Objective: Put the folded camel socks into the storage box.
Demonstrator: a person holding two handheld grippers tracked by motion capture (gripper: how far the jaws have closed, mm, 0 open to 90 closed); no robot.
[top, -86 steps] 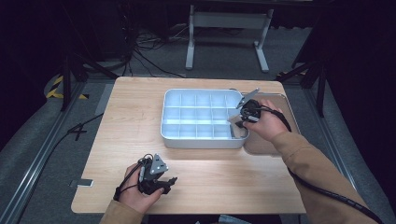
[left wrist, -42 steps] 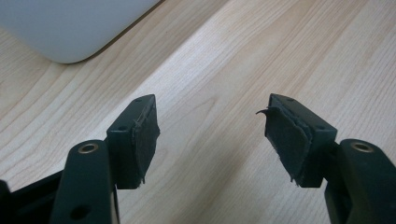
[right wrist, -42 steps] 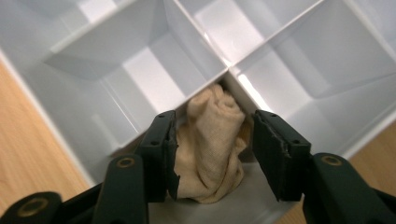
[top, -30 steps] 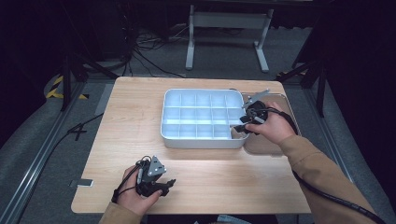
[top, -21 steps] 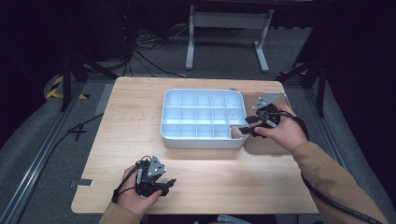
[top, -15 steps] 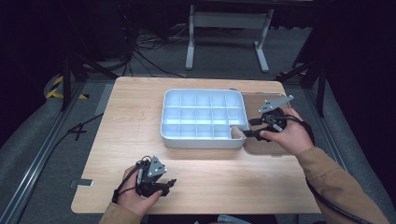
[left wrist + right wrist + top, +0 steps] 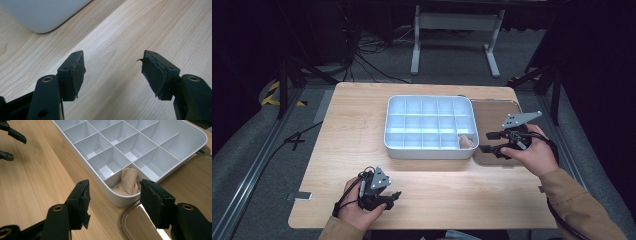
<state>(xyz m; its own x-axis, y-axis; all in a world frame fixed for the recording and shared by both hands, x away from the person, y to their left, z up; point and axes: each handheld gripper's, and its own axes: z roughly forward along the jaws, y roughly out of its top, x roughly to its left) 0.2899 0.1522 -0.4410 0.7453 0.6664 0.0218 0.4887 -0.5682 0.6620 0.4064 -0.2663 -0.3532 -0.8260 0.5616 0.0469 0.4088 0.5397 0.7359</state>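
Right gripper [image 7: 113,202] stood wide open and empty, its jaws having just been opening with nothing between them.
Just beyond it, the beige cloth bundle [image 7: 128,183] sat crumpled in the near corner compartment of the white divided tray [image 7: 75,151], beside the metal tray [image 7: 200,170]. Judged light, soft, compressible; best pinched at its raised upper fold. Left gripper [image 7: 113,72] open, idle.
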